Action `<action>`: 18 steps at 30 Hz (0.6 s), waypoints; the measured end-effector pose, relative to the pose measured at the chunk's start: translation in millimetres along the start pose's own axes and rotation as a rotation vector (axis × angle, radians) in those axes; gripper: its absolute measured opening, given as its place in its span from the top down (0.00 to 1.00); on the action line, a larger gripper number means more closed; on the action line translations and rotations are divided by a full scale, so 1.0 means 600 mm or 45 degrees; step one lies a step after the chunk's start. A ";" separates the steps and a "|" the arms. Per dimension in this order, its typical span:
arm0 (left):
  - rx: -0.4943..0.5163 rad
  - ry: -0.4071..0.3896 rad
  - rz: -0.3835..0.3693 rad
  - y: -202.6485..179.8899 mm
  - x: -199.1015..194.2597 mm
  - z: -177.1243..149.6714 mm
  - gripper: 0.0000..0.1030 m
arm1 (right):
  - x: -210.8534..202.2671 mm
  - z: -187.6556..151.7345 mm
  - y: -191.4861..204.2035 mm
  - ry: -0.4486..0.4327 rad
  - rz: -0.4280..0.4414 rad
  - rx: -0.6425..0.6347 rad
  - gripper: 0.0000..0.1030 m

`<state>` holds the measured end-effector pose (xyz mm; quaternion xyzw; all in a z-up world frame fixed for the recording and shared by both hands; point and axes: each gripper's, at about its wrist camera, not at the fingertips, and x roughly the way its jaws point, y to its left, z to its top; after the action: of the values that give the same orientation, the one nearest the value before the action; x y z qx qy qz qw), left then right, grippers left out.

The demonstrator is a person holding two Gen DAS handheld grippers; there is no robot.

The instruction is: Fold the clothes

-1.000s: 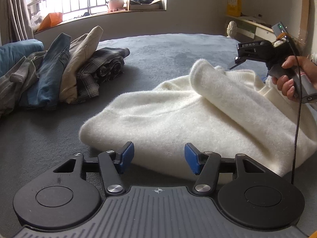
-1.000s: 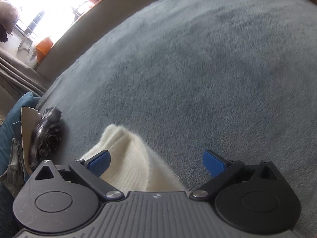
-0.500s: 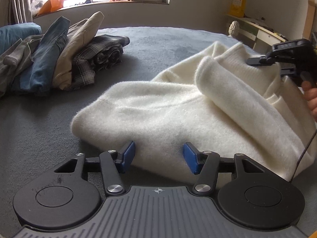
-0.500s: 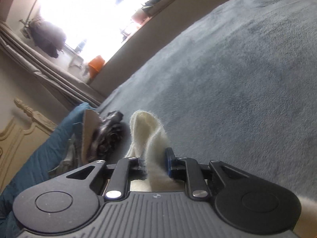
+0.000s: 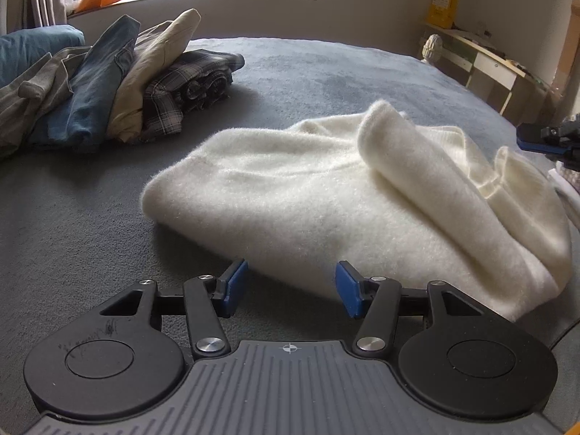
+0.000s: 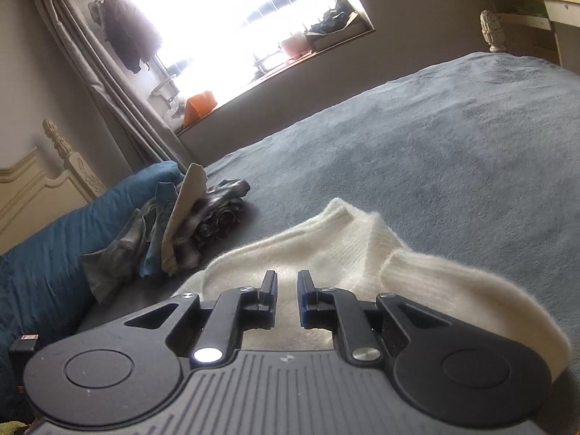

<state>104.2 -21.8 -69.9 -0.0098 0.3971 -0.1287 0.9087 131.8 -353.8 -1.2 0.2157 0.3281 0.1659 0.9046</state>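
Setting: grey-blue carpet (image 5: 108, 217), daylight through a barred window (image 6: 232, 29) at 11 o'clock in the right wrist view.

Sweater: cream, fuzzy knit (image 5: 326, 195), lying on the carpet at centre of the left wrist view, body flat, one sleeve (image 5: 453, 195) folded back over it and running toward 4 o'clock; seen again from its other side in the right wrist view (image 6: 326, 250), ribbed neckline toward 12 o'clock.

Left gripper (image 5: 290, 286): spread wide, blue pads (image 5: 235, 282) empty, set low on the carpet against the sweater's near edge at 6 o'clock, edge lying between the fingers but not pinched.

Right gripper (image 6: 286, 288): narrowed to a slim gap, nothing clamped, poised over the sweater's body; whether touching the knit cannot be told. Also glimpsed at 3 o'clock in the left wrist view (image 5: 543, 139), beside the sweater's far side.

Folded pile (image 5: 108, 83): jeans, beige garment and plaid shirt leaning in a row at 10 o'clock, well apart from the sweater.

Pillow (image 6: 72, 232): teal, behind the pile at 9 o'clock in the right wrist view.

Background: pale shelf unit (image 5: 489, 69) along the wall at 2 o'clock.
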 end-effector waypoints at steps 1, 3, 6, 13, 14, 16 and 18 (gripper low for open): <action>0.006 -0.006 -0.004 -0.001 -0.004 0.000 0.47 | 0.009 0.005 -0.004 0.000 -0.025 0.016 0.86; 0.019 -0.019 -0.014 -0.004 -0.012 0.000 0.46 | 0.030 0.019 -0.016 -0.014 -0.081 0.031 0.80; 0.041 -0.018 -0.025 -0.010 -0.019 0.003 0.43 | 0.076 0.040 -0.035 -0.009 -0.170 0.027 0.37; 0.085 -0.027 -0.008 -0.022 -0.027 -0.002 0.42 | 0.173 0.030 -0.070 0.198 -0.377 0.034 0.52; 0.092 -0.029 -0.003 -0.023 -0.027 -0.003 0.42 | 0.172 0.023 -0.068 0.192 -0.393 0.011 0.61; 0.089 -0.025 -0.006 -0.022 -0.024 -0.005 0.42 | 0.147 0.017 -0.065 0.144 -0.356 0.016 0.78; 0.079 -0.018 -0.015 -0.019 -0.020 -0.007 0.42 | 0.122 0.012 -0.062 0.095 -0.319 0.021 0.82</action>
<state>90.8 -29.8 -62.6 0.0150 0.3864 -0.1463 0.9105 195.6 -355.1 -52.8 0.1741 0.3872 0.0569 0.9036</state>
